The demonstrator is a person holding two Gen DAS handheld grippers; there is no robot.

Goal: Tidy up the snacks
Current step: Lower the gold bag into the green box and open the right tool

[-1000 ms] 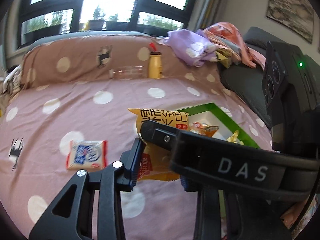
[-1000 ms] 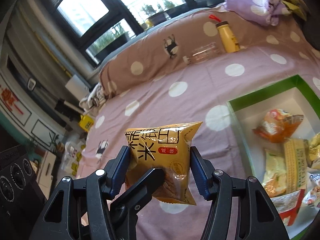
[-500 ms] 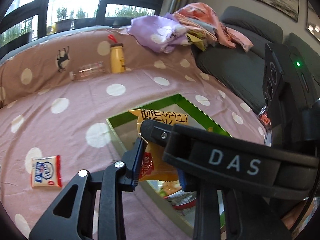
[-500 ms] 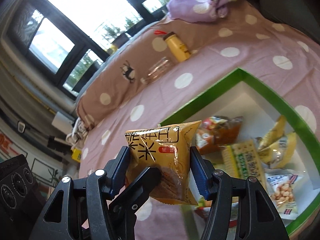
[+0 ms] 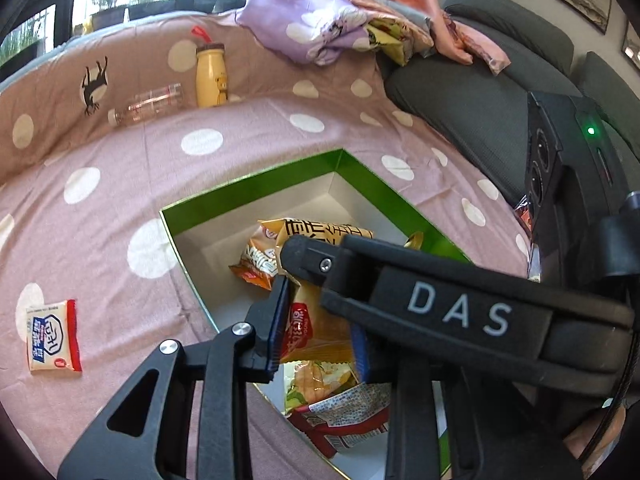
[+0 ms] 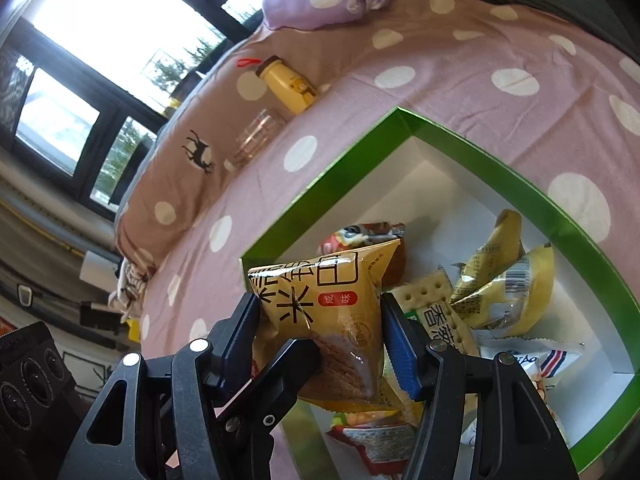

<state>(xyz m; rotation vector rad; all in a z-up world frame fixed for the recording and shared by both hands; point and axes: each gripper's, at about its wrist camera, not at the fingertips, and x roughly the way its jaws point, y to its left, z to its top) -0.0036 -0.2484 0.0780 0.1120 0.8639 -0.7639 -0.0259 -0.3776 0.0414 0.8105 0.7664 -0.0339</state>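
Glossy yellow snack packet pinched by right hand-held gripper over green-rimmed box.

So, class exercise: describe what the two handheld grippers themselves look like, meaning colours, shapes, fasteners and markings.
The right gripper is matte black, with angular arms holding triangular cut-outs, silver pivot screws and ribbed blue pads. In the left wrist view, the left gripper shows the same black frame, silver screws and a blue pad, and a black bar crossing it carries white "DAS" lettering.
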